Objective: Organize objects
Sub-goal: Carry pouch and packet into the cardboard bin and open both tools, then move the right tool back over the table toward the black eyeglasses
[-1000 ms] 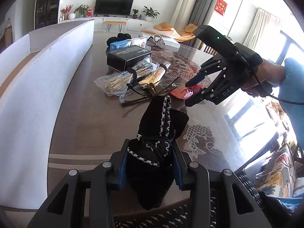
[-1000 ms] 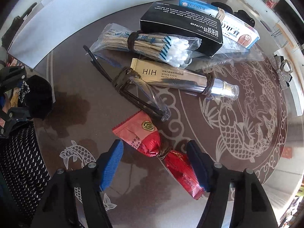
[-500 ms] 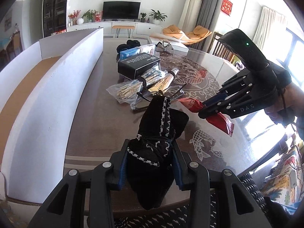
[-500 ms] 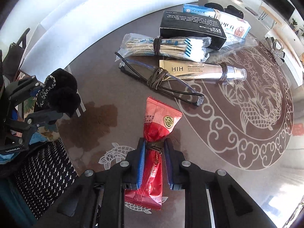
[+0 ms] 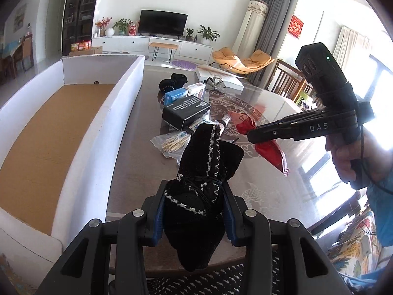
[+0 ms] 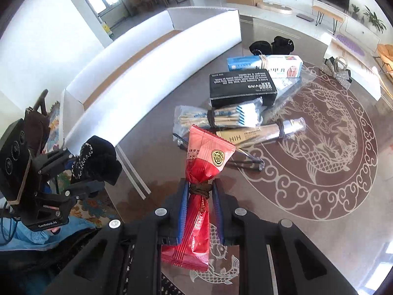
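Note:
My left gripper (image 5: 194, 211) is shut on a black fabric bundle (image 5: 203, 172) with white stitching, held above the table's near edge. It also shows in the right wrist view, the left gripper (image 6: 73, 172) with the black bundle (image 6: 98, 157). My right gripper (image 6: 200, 196) is shut on a red snack packet (image 6: 203, 172) at its tied waist, lifted off the glass table (image 6: 319, 233). In the left wrist view the right gripper (image 5: 255, 137) holds the red packet (image 5: 267, 147) in the air to the right.
A long white box (image 5: 103, 132) with a brown floor runs along the table's left side. On the table lie a black carton (image 6: 242, 87), a blue-white carton (image 6: 265, 64), bagged cotton swabs (image 6: 216, 118), a gold tube (image 6: 260, 132), black socks (image 6: 270, 44) and a silver bow (image 6: 336, 71).
The right gripper closed on the red packet and lifted it off the table, turning as it rose. The left gripper rose too, still holding the black bundle.

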A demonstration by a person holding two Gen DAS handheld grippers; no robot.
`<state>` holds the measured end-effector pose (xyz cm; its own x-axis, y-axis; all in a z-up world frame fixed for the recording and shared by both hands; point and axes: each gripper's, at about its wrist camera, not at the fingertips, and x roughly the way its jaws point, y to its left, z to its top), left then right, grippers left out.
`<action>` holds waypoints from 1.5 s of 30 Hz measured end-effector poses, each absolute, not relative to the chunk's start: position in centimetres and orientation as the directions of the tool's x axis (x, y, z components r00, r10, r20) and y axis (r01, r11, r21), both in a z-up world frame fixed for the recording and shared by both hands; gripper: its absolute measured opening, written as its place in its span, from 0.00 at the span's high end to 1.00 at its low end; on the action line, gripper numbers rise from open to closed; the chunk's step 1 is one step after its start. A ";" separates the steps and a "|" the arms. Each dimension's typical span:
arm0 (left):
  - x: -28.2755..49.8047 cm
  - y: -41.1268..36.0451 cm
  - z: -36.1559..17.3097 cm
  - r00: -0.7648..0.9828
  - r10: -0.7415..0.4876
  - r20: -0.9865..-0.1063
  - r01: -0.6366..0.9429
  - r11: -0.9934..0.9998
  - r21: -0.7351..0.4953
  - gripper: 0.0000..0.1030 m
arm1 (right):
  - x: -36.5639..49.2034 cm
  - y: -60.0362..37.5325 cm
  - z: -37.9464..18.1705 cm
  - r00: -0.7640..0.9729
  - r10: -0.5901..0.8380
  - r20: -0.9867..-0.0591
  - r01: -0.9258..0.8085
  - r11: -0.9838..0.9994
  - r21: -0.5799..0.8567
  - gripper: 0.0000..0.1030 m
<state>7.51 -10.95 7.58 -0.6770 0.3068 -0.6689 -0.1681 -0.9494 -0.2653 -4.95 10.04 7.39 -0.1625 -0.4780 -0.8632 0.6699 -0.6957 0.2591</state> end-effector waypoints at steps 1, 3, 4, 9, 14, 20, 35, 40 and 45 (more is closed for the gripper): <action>7.5 -12.2 8.7 -0.698 0.297 -0.652 -0.151 -0.950 -0.272 0.62 | -5.1 9.0 8.4 -0.169 -0.520 -0.837 0.665 -0.688 0.292 0.80; 7.2 -15.5 10.7 -0.740 0.238 -0.628 -0.089 -0.961 -0.260 0.61 | -5.2 6.4 10.7 -0.181 -0.607 -0.774 0.666 -0.654 0.357 0.80; 6.9 -17.3 11.3 -0.756 0.198 -0.624 -0.050 -0.968 -0.247 0.61 | -5.3 4.6 11.7 -0.182 -0.649 -0.738 0.671 -0.631 0.390 0.80; 4.8 -25.8 10.9 -0.739 -0.016 -0.673 0.173 -0.971 -0.166 0.61 | -5.5 -5.3 14.1 -0.125 -0.784 -0.608 0.676 -0.516 0.526 0.80; 2.9 -30.1 8.9 -0.659 -0.130 -0.741 0.272 -0.959 -0.073 0.40 | -5.7 -13.1 12.3 -0.115 -0.780 -0.616 0.661 -0.523 0.539 0.76; 4.3 -31.8 8.2 -0.666 -0.169 -0.727 0.362 -0.925 -0.116 0.18 | -5.0 -11.4 11.3 -0.289 -0.718 -0.634 0.651 -0.632 0.420 0.26; 6.1 -8.9 5.9 -0.647 0.279 -0.710 -0.124 -0.957 -0.263 0.06 | -1.3 16.6 1.0 -0.627 -0.214 -0.749 0.289 -0.957 0.032 0.01; 4.3 -5.8 -0.9 -0.555 0.194 -0.809 -0.093 -0.981 -0.171 0.06 | -0.7 18.1 -0.7 -0.627 -0.185 -0.757 0.223 -0.973 0.053 0.01; 3.6 -6.4 -2.6 -0.564 0.141 -0.814 -0.065 -0.990 -0.127 0.06 | -1.0 17.7 -1.8 -0.614 -0.154 -0.774 0.217 -0.976 0.023 0.01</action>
<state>3.62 -6.44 -2.57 -0.5639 0.1412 -0.8137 -0.0648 -0.9898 -0.1269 -1.05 17.66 -1.77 -0.6137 -0.1545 -0.7742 0.2169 -0.9759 0.0228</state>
